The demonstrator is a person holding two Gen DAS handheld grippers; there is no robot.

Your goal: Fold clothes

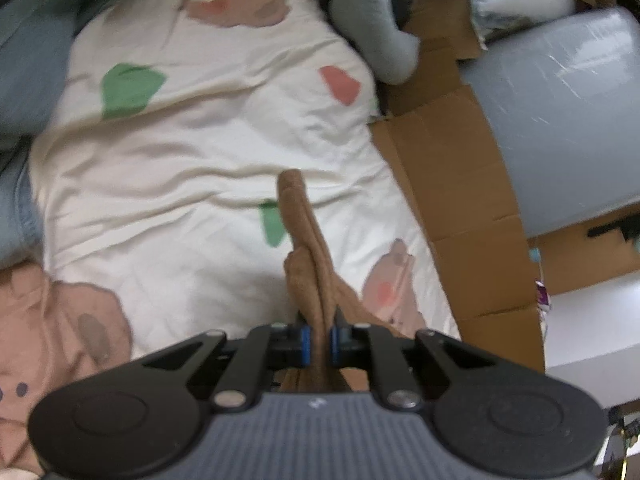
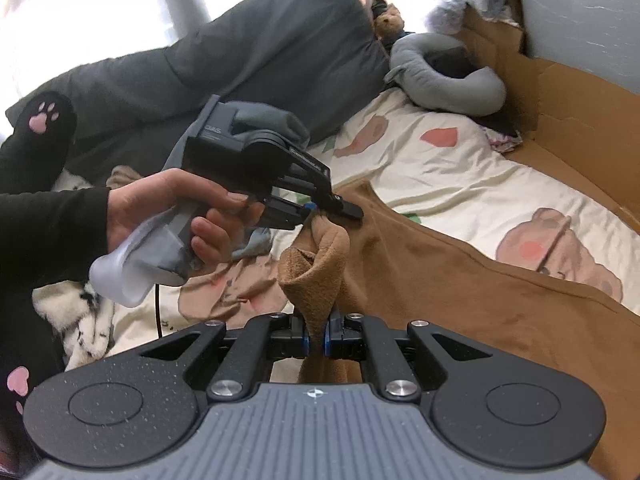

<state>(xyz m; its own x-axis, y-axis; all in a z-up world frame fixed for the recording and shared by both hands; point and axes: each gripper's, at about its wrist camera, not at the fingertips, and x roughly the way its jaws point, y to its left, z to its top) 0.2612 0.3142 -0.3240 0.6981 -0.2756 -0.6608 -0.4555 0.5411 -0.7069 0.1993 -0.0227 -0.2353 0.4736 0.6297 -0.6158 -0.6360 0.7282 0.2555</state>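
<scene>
A brown garment [image 2: 460, 280] lies spread over a cream bed sheet [image 2: 440, 172] printed with bears and coloured patches. My right gripper [image 2: 318, 338] is shut on a raised fold of the brown garment near its left edge. My left gripper [image 2: 320, 210], held in a hand, is shut on the same edge a little farther along. In the left wrist view my left gripper [image 1: 320, 338] pinches a bunched strip of the brown garment [image 1: 304, 232] that stands up over the sheet [image 1: 200, 152].
A dark grey pillow [image 2: 260, 60] and a grey curved cushion [image 2: 448, 80] lie at the head of the bed. Cardboard [image 2: 560, 112] lines the right side, with a grey roll [image 1: 560, 112] beyond it. Black paw-print fabric [image 2: 40, 120] lies at the left.
</scene>
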